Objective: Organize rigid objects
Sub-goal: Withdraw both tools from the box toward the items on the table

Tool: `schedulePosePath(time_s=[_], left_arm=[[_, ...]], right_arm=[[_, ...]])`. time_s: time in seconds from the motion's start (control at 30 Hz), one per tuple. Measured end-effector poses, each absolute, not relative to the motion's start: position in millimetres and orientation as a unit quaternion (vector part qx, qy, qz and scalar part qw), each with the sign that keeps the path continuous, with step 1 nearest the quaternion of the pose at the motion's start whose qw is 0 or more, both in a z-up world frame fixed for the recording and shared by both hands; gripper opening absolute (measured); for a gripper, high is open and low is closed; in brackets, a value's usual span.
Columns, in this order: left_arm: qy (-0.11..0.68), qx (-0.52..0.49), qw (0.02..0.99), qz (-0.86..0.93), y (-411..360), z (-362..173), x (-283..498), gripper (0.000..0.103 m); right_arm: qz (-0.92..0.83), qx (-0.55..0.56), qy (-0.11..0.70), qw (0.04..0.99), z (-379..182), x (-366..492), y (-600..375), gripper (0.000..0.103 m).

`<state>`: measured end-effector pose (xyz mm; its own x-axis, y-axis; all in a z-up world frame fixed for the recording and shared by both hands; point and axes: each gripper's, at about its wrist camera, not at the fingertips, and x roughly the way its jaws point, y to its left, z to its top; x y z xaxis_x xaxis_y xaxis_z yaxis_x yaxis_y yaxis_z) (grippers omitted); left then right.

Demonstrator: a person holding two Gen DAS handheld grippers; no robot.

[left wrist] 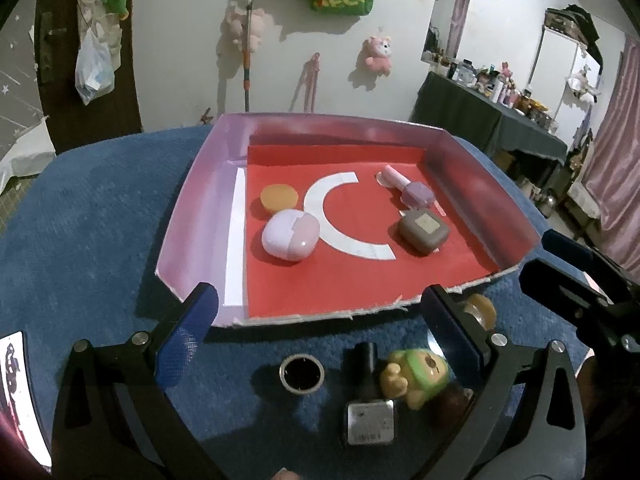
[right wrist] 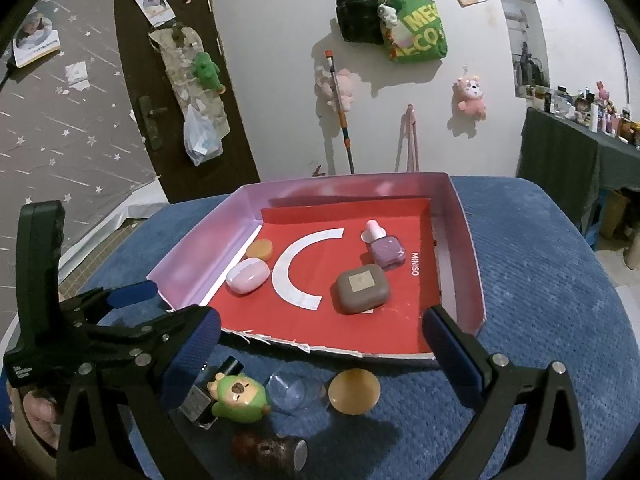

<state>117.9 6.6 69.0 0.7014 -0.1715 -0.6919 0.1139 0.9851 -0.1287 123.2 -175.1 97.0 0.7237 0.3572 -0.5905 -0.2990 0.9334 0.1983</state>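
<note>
A pink-walled tray (left wrist: 188, 216) (right wrist: 466, 232) with a red floor holds an orange disc (left wrist: 279, 197) (right wrist: 260, 249), a pink egg-shaped case (left wrist: 290, 234) (right wrist: 247, 276), a purple bottle (left wrist: 416, 194) (right wrist: 385, 250) and a brown square case (left wrist: 424, 232) (right wrist: 362, 288). On the blue cloth in front lie a metal ring (left wrist: 301, 373), a black bottle (left wrist: 368, 396) (right wrist: 210, 392), a green-hooded figurine (left wrist: 416, 374) (right wrist: 240, 398), a clear dome (right wrist: 294, 394), an orange dome (right wrist: 354, 391) and a brown figurine (right wrist: 268, 448). My left gripper (left wrist: 320, 340) is open above them. My right gripper (right wrist: 320, 356) is open and empty.
The blue cloth (left wrist: 92, 224) covers a round-edged table. The right gripper's body (left wrist: 580, 280) shows at the right edge of the left wrist view; the left gripper's body (right wrist: 60, 320) shows at the left of the right wrist view. A dark cluttered table (left wrist: 500, 120) stands far right.
</note>
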Motion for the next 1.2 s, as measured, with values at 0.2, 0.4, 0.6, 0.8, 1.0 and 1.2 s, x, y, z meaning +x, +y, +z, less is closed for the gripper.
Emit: schedulePosePath(time_s=[0.2,0.4,0.6,0.8,1.0,1.2], left_arm=[[0.379,-0.019,0.923,-0.067,1,65,109,0.103],[0.371,-0.026,0.926,-0.071,3,65,98,0.103],[0.363,-0.039,0.928,-0.077,6,65,87,0.103],[0.359,-0.036,0.929,-0.082,2,63,77,0.103],[0.363,-0.034,0.927,-0.085,-1,58,70,0.103],[0.37,-0.042,0.924,-0.086,1,49,63,0.103]], right_arm=[[0.175,0.036,0.323,0.929,95,114,-174,0.103],[0.175,0.031,0.32,0.931,92,104,-173,0.093],[0.169,0.032,0.323,0.931,86,95,-174,0.088],[0.169,0.03,0.324,0.93,83,86,-176,0.088],[0.172,0.027,0.324,0.93,79,75,-174,0.087],[0.175,0.033,0.325,0.929,71,67,-177,0.086]])
